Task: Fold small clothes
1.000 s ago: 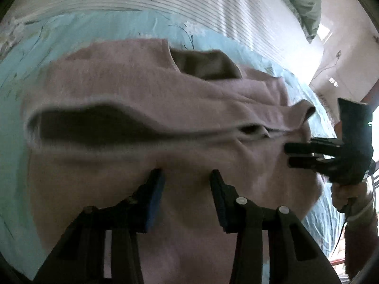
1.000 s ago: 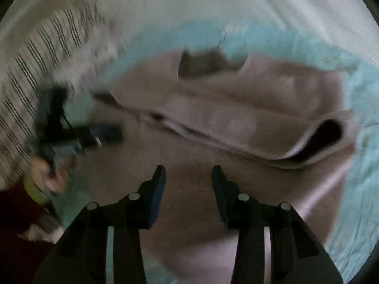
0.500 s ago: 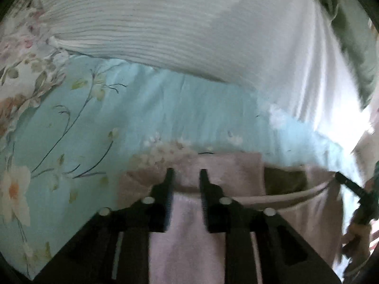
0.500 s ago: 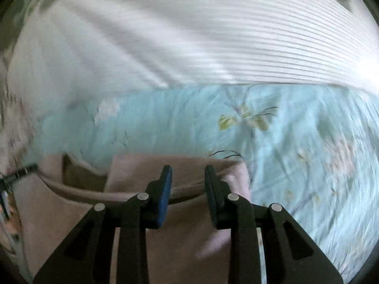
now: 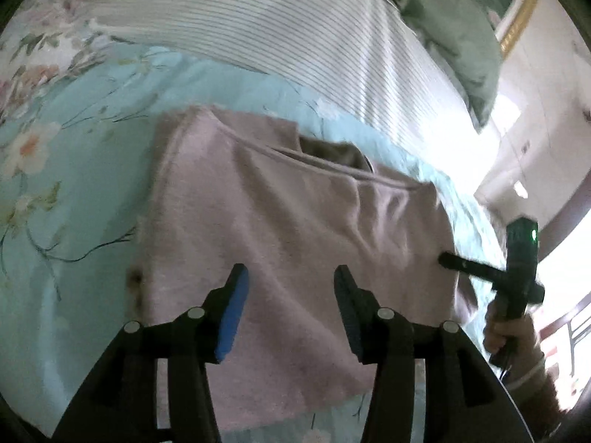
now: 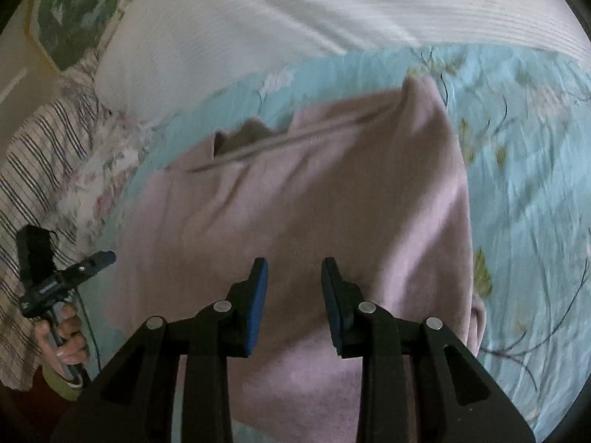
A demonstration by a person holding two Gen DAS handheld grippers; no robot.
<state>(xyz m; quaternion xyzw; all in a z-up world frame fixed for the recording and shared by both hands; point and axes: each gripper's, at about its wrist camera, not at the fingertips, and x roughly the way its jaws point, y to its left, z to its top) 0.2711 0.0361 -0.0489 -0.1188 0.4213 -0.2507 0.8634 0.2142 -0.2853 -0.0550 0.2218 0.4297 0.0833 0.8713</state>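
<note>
Left wrist view shows the left tool hanging over the near half of the pink fleece garment, its jaws opening with only air between them; nothing is pinched. From the right wrist view, the right tool has its jaws apart too, also empty above the cloth.

The risk I see is the fold springing loose. The fleece looks thick and springy, and the folded-over top layer has a raised edge running across it; with both tools off it, that flap could creep back or slide on the smooth bedsheet. A next grab that catches just the top layer, not both, would drag the fold open. The right edge looks bunched near the bottom corner in the right wrist view, so a further fold could come out crooked.

As for the garment, it lies flat on the light blue flowered bedsheet, doubled over into a rough rectangle, with a darker brownish inner patch peeking out at the far edge. A white striped quilt lies just beyond it, not touching as far as I can tell.
</note>
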